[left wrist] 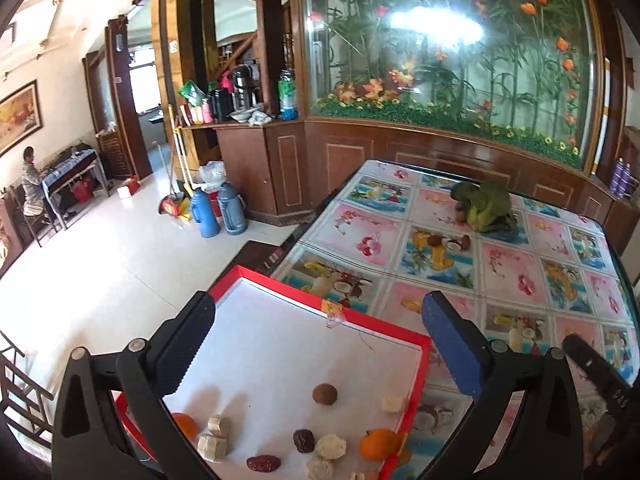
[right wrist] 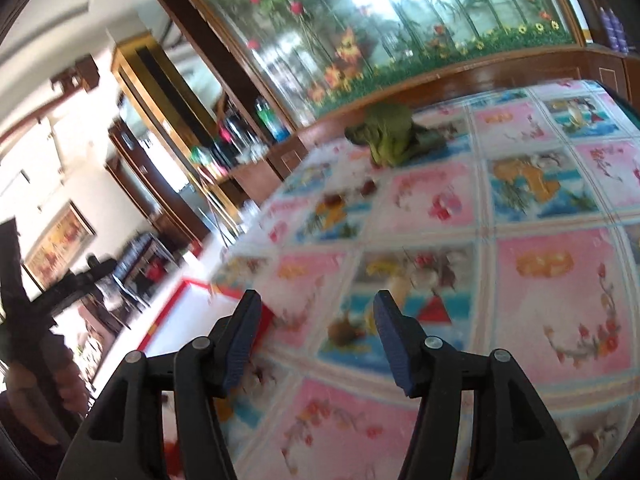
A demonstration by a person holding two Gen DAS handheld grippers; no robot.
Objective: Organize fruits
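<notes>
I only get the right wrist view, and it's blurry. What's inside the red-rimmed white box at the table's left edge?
Observer: The red-rimmed white box holds orange round fruits, dark red dates, pale chunks and one brown ball.
Operator: Is the left tool carrying anything?
Observer: No. The left tool is wide open over the box, with nothing between its fingers.

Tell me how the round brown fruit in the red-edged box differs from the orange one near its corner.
The brown fruit is dull, smaller and sits alone mid-box; the orange fruit is bright, glossy, bigger and rests against the box rim by a pale lump. Both are roundish, lie loose on the white floor, and neither is held.
</notes>
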